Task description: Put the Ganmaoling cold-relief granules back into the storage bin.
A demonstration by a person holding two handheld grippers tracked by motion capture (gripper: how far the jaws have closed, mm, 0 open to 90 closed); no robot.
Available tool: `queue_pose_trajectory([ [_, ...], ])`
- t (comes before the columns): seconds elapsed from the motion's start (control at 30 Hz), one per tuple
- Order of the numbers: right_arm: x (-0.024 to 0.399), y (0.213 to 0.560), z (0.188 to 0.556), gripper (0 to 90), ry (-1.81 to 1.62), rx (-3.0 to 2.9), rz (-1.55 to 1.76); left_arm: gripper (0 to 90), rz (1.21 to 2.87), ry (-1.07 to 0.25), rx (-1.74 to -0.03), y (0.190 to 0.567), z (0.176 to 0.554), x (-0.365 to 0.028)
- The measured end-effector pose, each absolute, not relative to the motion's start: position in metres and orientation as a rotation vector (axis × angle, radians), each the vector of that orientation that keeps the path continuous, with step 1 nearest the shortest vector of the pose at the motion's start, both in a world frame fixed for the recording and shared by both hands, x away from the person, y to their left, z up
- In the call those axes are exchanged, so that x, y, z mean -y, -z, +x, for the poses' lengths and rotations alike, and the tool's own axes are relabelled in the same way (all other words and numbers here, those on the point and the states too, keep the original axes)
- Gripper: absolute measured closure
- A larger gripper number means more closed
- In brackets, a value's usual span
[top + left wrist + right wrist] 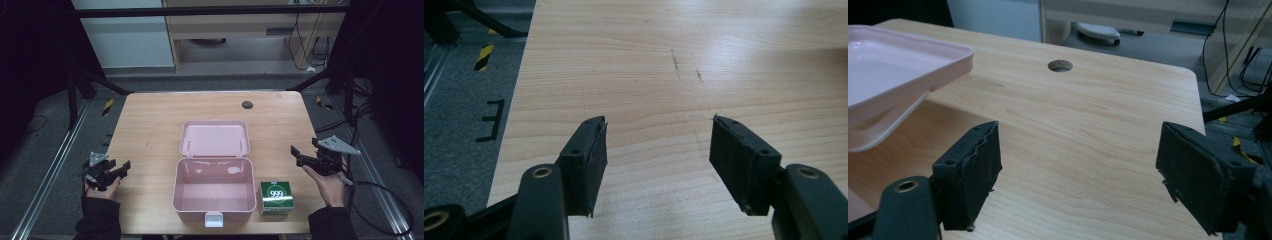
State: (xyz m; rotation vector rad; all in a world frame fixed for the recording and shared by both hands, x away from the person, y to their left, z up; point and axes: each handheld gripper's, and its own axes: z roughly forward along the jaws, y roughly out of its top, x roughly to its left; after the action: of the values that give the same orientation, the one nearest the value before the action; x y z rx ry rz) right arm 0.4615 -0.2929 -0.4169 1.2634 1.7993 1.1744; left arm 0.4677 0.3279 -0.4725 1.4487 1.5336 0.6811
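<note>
My right gripper (300, 155), jaws spread and empty like my left gripper (117, 170), sits nearer the small green cardboard box (275, 197) beside the open pink plastic case (212, 187).

Light wood surface (145, 125), cable hole (247, 105) at 12 o'clock. Open pink box (212, 192) at center, lid back. Green 999 carton (275, 197) just beside it at 3 o'clock.
</note>
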Motion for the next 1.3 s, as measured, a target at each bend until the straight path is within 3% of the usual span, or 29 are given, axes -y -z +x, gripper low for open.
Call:
queue_pose_trajectory([
  [0.73, 0.286, 0.412, 0.463, 14.0, -1.093, -1.962, 1.177, 41.5, 1.509, -0.641, -1.493, 0.475, 0.468, -0.322],
  [1.3, 0.264, 0.382, 0.456, 10.8, -0.999, -2.288, 0.881, 40.1, 1.593, -0.617, -1.465, 0.48, 0.468, -0.316],
])
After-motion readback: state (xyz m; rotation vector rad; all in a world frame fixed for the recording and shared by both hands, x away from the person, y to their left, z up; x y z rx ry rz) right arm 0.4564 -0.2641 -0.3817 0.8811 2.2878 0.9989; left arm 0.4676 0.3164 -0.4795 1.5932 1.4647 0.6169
